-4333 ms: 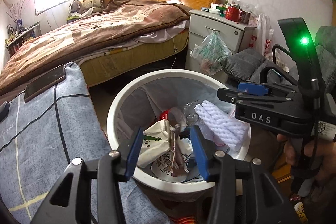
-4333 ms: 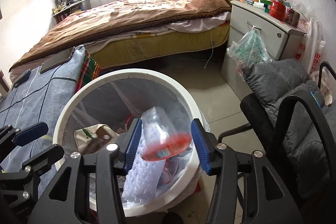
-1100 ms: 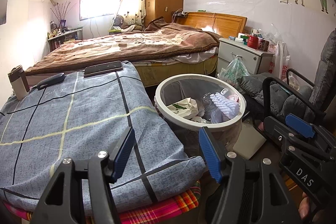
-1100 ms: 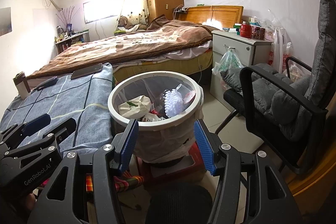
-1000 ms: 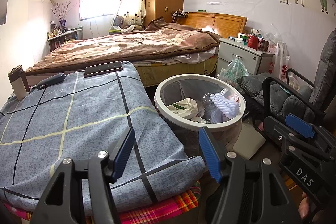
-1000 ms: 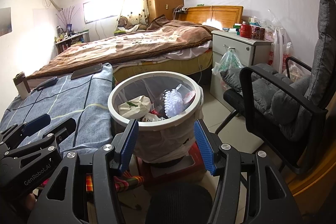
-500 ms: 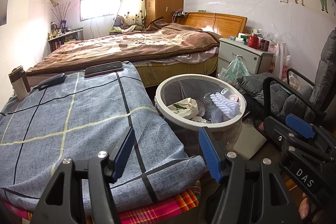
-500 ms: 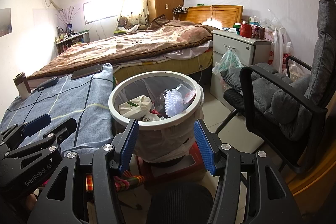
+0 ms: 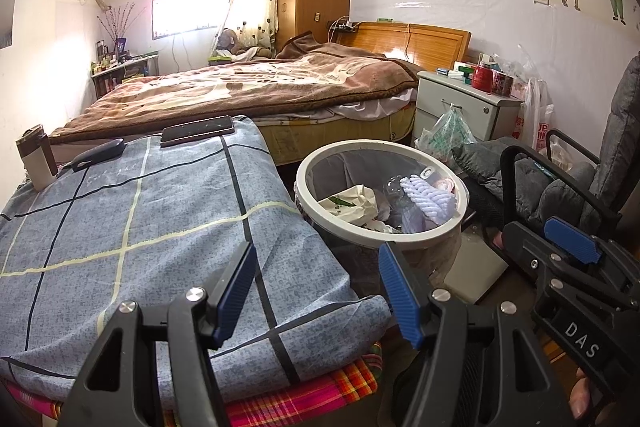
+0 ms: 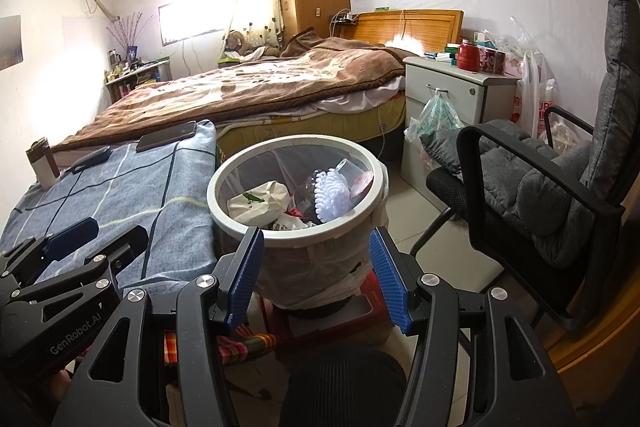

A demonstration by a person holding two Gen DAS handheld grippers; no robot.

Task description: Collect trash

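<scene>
A round white-rimmed trash bin (image 9: 336, 223) (image 10: 236, 219) with a clear liner stands beside the cloth-covered table. Inside lie a crumpled white paper bag (image 9: 352, 201) (image 10: 260, 203), a white foam net sleeve (image 9: 430, 193) (image 10: 330, 193) and a clear plastic cup (image 10: 360, 179). My left gripper (image 9: 318, 287) hangs open over the near corner of the table, short of the bin, with nothing between its blue pads. My right gripper (image 10: 314, 273) stands open in front of the bin, also with nothing in it. Each gripper shows at the edge of the other's view.
The blue checked tablecloth (image 9: 132, 223) carries a phone (image 9: 198, 131), a dark case (image 9: 98, 151) and a small carton (image 9: 36, 159). A grey cushioned chair (image 10: 560, 187) stands right of the bin. Behind are a bed (image 9: 248, 91) and a white nightstand (image 10: 460, 95) with a hanging bag.
Since several seconds ago both grippers let go of their trash into the bin and drew back from it. Over the last second nothing has moved.
</scene>
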